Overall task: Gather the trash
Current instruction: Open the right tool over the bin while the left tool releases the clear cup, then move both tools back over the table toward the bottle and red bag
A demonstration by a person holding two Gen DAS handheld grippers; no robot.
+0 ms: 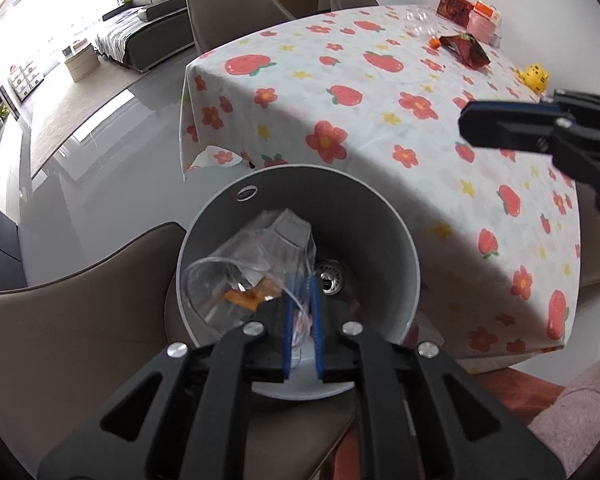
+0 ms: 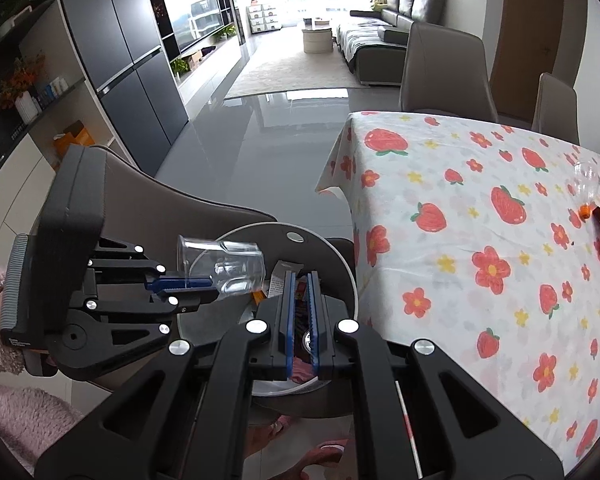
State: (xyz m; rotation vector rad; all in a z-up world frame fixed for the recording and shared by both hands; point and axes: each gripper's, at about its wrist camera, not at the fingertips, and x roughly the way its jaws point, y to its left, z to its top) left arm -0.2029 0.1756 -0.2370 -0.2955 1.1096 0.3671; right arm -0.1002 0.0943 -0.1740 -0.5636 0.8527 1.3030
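My left gripper (image 1: 301,280) is shut on the rim of a clear plastic cup (image 1: 220,284) and holds it over the mouth of a grey round bin (image 1: 396,236) standing on a chair. The right wrist view shows the same cup (image 2: 224,266) pinched sideways in the left gripper (image 2: 208,282) above the bin (image 2: 340,264). My right gripper (image 2: 300,280) hovers over the bin with its jaws nearly together and nothing between them. Wrappers lie inside the bin. On the table lie a red snack bag (image 1: 466,48) and a clear bottle with an orange cap (image 1: 420,24).
A table with a strawberry-print cloth (image 1: 380,120) stands to the right. A red box (image 1: 454,6), a pink container (image 1: 484,24) and a yellow toy (image 1: 536,76) sit at its far end. Brown chairs (image 1: 228,4) surround the table. The bin's chair (image 1: 80,320) is at the lower left.
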